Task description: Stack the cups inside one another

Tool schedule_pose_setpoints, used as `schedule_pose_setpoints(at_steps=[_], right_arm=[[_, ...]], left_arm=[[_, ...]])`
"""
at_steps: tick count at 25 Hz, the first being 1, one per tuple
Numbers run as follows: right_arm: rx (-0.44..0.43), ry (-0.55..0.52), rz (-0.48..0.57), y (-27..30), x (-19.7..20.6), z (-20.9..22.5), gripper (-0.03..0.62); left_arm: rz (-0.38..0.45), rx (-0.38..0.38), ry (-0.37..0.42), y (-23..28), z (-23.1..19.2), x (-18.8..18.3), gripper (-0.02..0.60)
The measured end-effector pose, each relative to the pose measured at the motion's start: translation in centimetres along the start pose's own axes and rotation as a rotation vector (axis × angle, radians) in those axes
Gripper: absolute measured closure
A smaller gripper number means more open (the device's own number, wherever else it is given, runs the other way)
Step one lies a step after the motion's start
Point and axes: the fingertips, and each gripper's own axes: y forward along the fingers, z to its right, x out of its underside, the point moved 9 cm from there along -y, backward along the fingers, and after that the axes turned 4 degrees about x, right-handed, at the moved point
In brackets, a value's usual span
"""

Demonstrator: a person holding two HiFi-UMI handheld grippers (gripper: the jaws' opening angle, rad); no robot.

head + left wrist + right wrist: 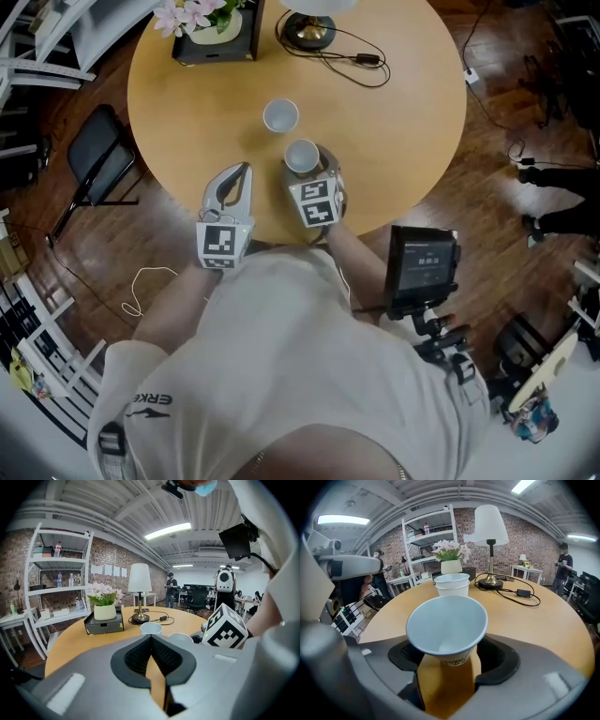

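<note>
Two white paper cups stand on the round wooden table (394, 122). The near cup (301, 157) (446, 625) sits between the jaws of my right gripper (305, 161) (449, 644), whose pads press on its lower sides. The far cup (280, 116) (451, 584) stands free just beyond it, toward the table's middle. My left gripper (246, 169) (151, 637) is shut and empty, to the left of the near cup, close to the table's front edge. Both cups (151, 628) (180, 638) also show past its tips.
A lamp (309, 28) with a black cable (361, 58) stands at the far side, and a black box with flowers (216, 33) at the far left. A folding chair (98, 155) stands left of the table. A screen on a stand (424, 260) is at my right.
</note>
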Motion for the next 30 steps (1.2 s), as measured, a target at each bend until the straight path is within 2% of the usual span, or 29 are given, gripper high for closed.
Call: schedule_pose_setpoints(at_steps=[1, 6, 13, 18, 30], right_arm=[[0.003, 0.002, 0.005, 0.1, 0.0, 0.1, 0.262], [0.015, 0.002, 0.04, 0.3, -0.5, 0.5, 0.266], [0.064, -0.003, 0.114, -2.4, -2.2, 0.8, 0.266], [0.098, -0.001, 0.187, -4.8, -4.4, 0.9, 0.266], [0.119, -0.041, 0.383, -10.0, -10.4, -0.4, 0.267]], left_arm=[[-0.001, -0.001, -0.001, 0.1, -0.1, 0.0, 0.58], [0.002, 0.001, 0.001, 0.8, -0.5, 0.3, 0.58], [0.043, 0.021, 0.01, 0.6, -0.2, -0.4, 0.58], [0.092, 0.034, 0.012, 0.4, -0.1, -1.4, 0.58], [0.189, 0.017, -0.004, -2.0, -0.3, -2.7, 0.58]])
